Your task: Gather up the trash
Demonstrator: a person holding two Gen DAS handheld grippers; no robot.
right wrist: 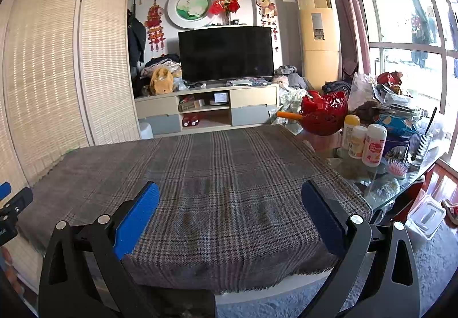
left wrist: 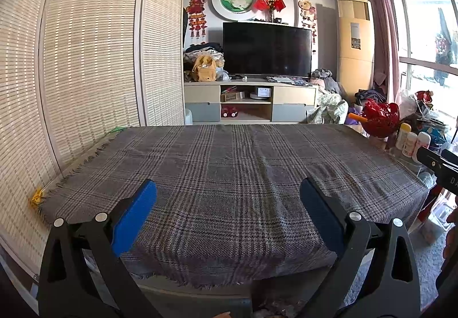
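Note:
A table covered with a grey plaid cloth (left wrist: 229,174) fills the middle of both views (right wrist: 206,189). No trash shows on the cloth. My left gripper (left wrist: 228,209) is open and empty, held over the cloth's near edge. My right gripper (right wrist: 230,212) is open and empty too, over the near right part of the cloth. Part of the right gripper shows at the right edge of the left wrist view (left wrist: 438,166). Part of the left gripper shows at the left edge of the right wrist view (right wrist: 11,209).
A glass side table (right wrist: 380,174) at the right holds bottles (right wrist: 373,144), a red basket (right wrist: 325,113), a blue tin, a glass and bags. A clear lidded box (right wrist: 426,216) sits on the floor. Woven screens (left wrist: 86,60) stand left. A TV unit (left wrist: 266,100) stands beyond.

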